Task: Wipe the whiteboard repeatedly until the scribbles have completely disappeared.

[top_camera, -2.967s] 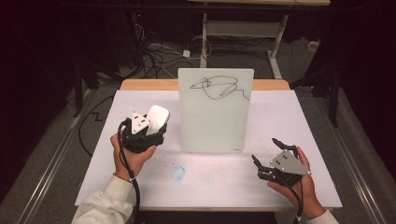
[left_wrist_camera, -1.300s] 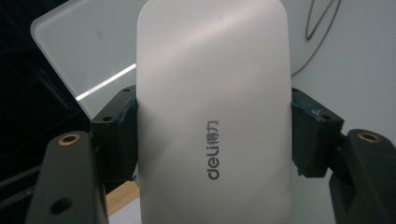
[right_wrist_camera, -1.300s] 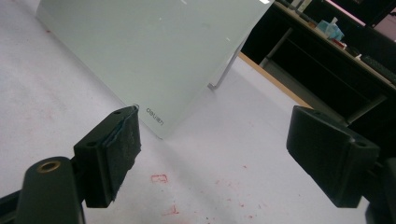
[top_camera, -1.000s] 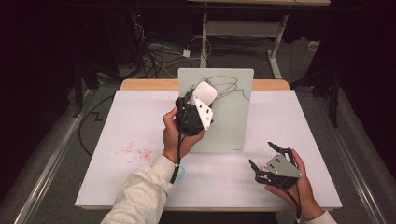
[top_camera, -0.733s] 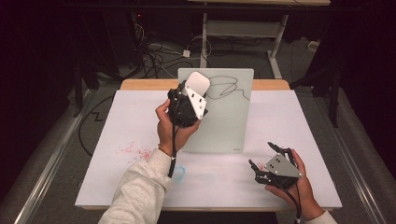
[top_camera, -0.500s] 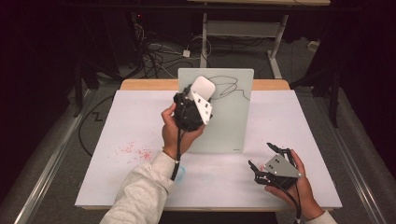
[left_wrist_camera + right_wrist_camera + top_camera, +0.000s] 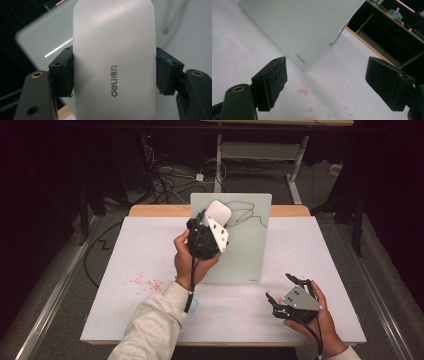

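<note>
A pale green whiteboard [image 7: 245,240] stands upright in the middle of the table, with a black scribble [image 7: 245,214] near its top. My left gripper [image 7: 212,222] is raised in front of the board's upper left part, shut on a white eraser [image 7: 113,60] marked "deli"; the eraser [image 7: 218,213] lies against or just before the board face. My right gripper [image 7: 287,292] rests low at the front right of the table with its jaws wide apart and nothing between them. In the right gripper view the board's lower corner [image 7: 302,58] stands ahead of the right gripper [image 7: 327,80].
The white table [image 7: 320,255] has red specks [image 7: 145,281] at its front left and more red marks [image 7: 303,92]. A small blue smudge [image 7: 194,304] lies by the left sleeve. Cables and a desk frame [image 7: 260,150] stand behind the table on the floor.
The left gripper rose from the table's left side to the board with the eraser, then swept left and back right across the upper part. The right gripper stayed put.
</note>
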